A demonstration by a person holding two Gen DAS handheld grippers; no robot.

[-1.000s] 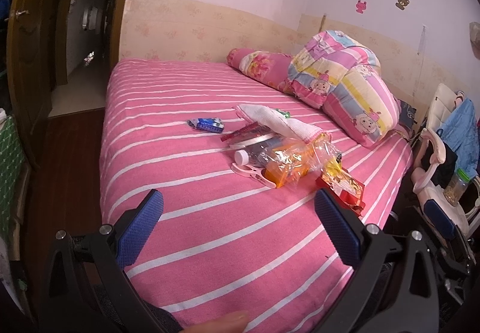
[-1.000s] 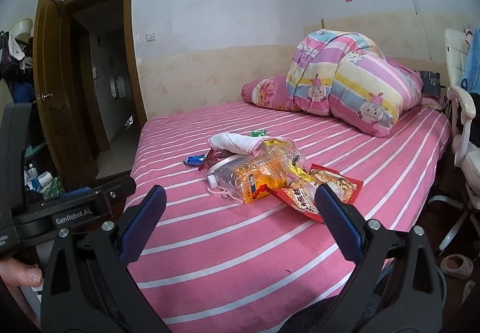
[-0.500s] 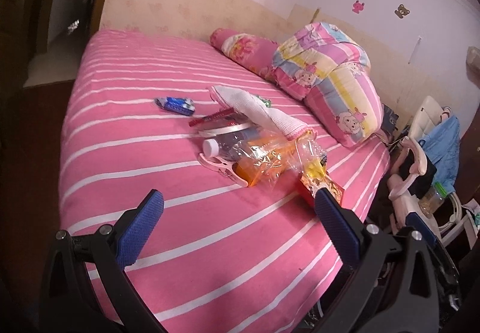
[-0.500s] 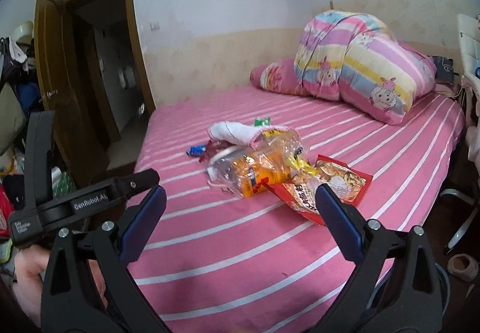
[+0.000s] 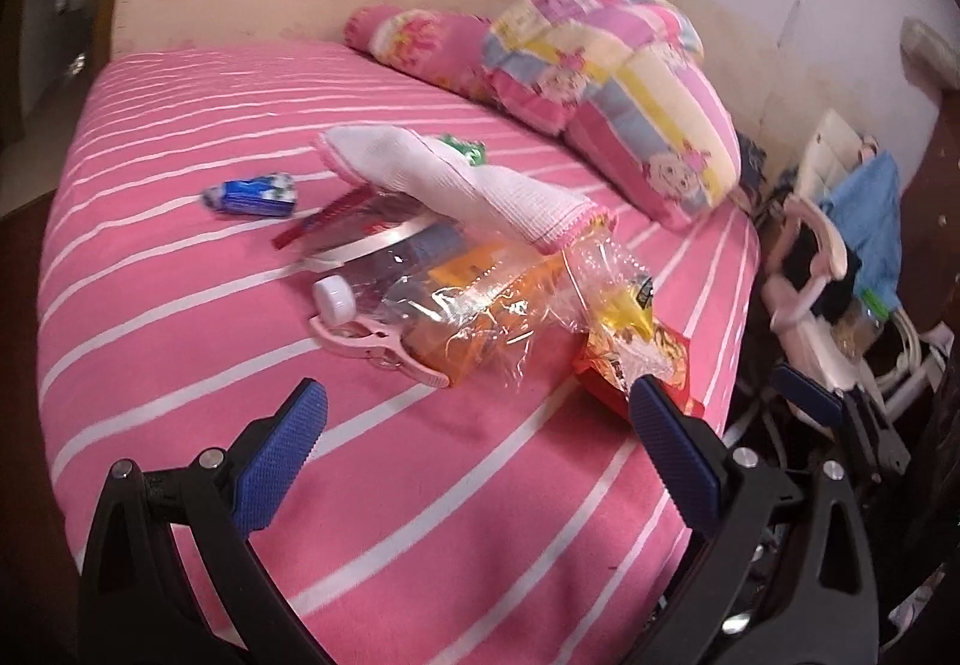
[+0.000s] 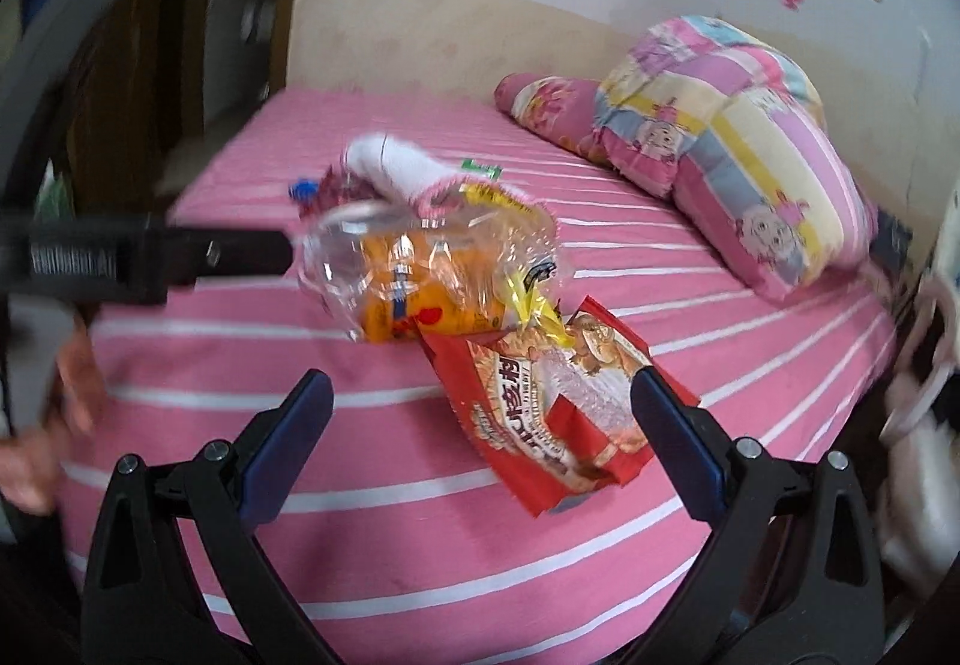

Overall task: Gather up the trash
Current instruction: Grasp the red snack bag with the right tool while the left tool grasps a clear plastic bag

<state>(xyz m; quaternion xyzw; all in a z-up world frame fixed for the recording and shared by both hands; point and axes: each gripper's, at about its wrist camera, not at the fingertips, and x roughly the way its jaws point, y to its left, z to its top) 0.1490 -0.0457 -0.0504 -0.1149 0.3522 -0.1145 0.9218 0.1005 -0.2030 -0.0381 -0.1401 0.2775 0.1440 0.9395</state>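
Observation:
A heap of trash lies mid-bed on the pink striped sheet (image 5: pixel 180 305): a clear plastic bag with an orange packet (image 5: pixel 480 305) (image 6: pixel 420 275), a white-capped bottle (image 5: pixel 336 299), a pink clothes peg (image 5: pixel 378 347), a red snack bag (image 6: pixel 558 401) (image 5: pixel 636 365), a blue wrapper (image 5: pixel 252 194), a red wrapper (image 5: pixel 324 224) and a small green wrapper (image 5: pixel 465 149). A white sock (image 5: pixel 456 185) drapes over the heap. My left gripper (image 5: pixel 474 425) is open just short of the plastic bag. My right gripper (image 6: pixel 480 413) is open, its fingers on either side of the red snack bag.
A folded patchwork quilt (image 5: pixel 624 83) and a pink pillow (image 5: pixel 420 35) sit at the head of the bed. A chair with blue clothing (image 5: pixel 852 245) stands beyond the bed's right edge. A wooden door (image 6: pixel 150 35) is at left. The left gripper's body (image 6: pixel 144 257) crosses the right wrist view.
Both grippers have moved forward toward the trash heap, which now looks much larger. Both stay open. The right wrist view has swung down over the red snack bag.

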